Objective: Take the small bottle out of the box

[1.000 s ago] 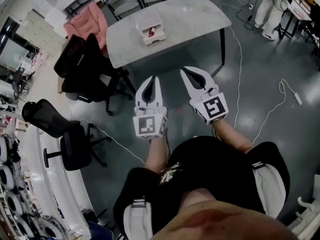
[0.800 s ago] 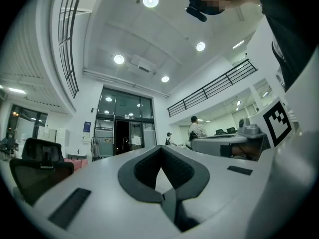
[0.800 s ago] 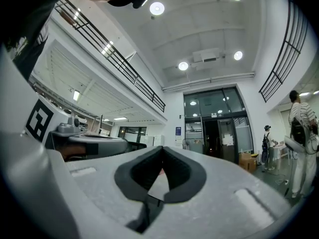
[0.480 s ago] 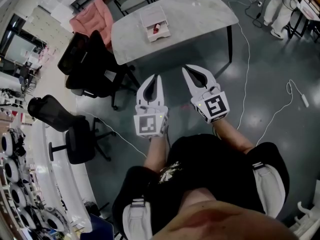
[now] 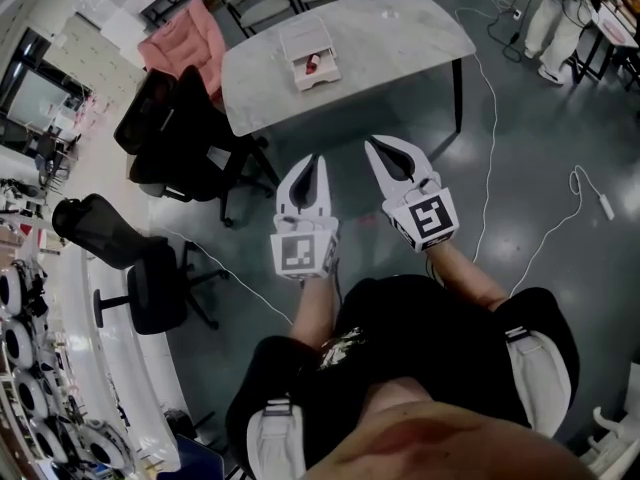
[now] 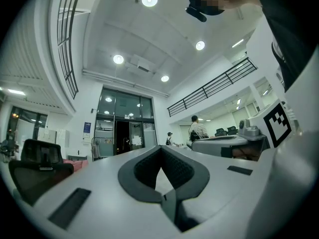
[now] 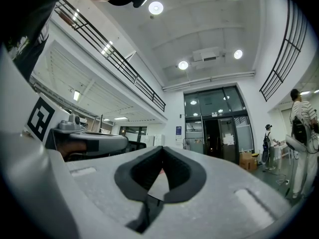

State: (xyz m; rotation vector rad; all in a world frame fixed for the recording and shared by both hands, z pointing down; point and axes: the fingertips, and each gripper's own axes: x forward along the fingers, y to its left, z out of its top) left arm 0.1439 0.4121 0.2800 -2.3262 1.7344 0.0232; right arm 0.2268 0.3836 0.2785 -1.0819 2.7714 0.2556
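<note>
Black office chair: ahead and to the left of the left gripper.
Left gripper: jaws pressed together, nothing between them.
Box: open, on marble table, well ahead of both grippers. Small bottle lies inside it.
Right gripper: jaws pressed together, empty.
White cable: on the floor, to the right of the right gripper.

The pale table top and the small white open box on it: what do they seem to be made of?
The pale table top looks like marble or a marble-look laminate, matt: faint grey veining shows. Its black legs seem metal, thin and straight. The small white open box may be cardboard or plastic; too small to tell.
</note>
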